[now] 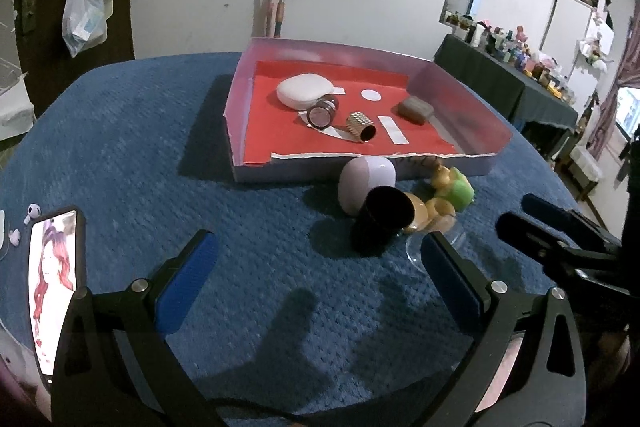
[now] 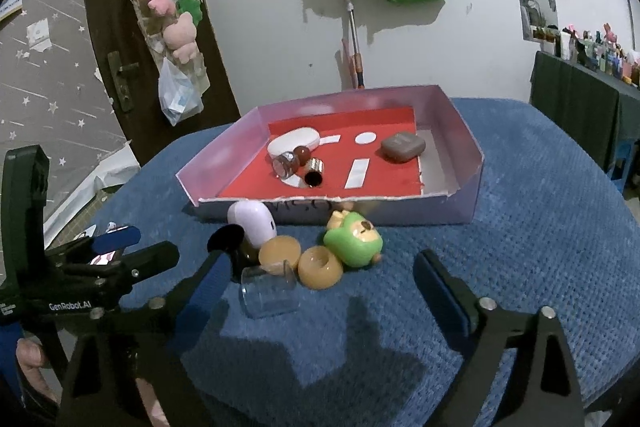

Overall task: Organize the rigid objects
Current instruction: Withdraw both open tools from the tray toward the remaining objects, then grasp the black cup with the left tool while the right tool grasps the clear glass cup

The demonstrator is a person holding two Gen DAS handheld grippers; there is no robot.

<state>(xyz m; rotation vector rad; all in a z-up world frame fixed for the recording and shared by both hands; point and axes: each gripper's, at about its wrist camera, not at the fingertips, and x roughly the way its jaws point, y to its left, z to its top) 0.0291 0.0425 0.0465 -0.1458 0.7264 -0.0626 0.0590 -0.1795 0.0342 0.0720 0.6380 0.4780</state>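
Note:
A shallow box (image 1: 240,131) (image 2: 468,195) with a red floor holds a white case (image 1: 306,89) (image 2: 294,143), a small glass jar (image 1: 322,113) (image 2: 286,163), a gold studded cap (image 1: 360,127) (image 2: 314,171) and a brown case (image 1: 416,109) (image 2: 402,146). In front of it lie a lavender egg-shaped case (image 1: 366,183) (image 2: 254,221), a black cup (image 1: 382,225), tan rings (image 2: 320,267), a clear glass (image 2: 270,291) and a green toy (image 1: 456,187) (image 2: 354,239). My left gripper (image 1: 316,267) is open just before the black cup. My right gripper (image 2: 320,287) is open before the rings and glass.
A blue textured cloth (image 1: 140,147) covers the table. A phone (image 1: 54,287) and earbuds (image 1: 32,213) lie at the left edge. Bags hang on the wall behind; a dark side table with small bottles (image 1: 516,59) stands at the right.

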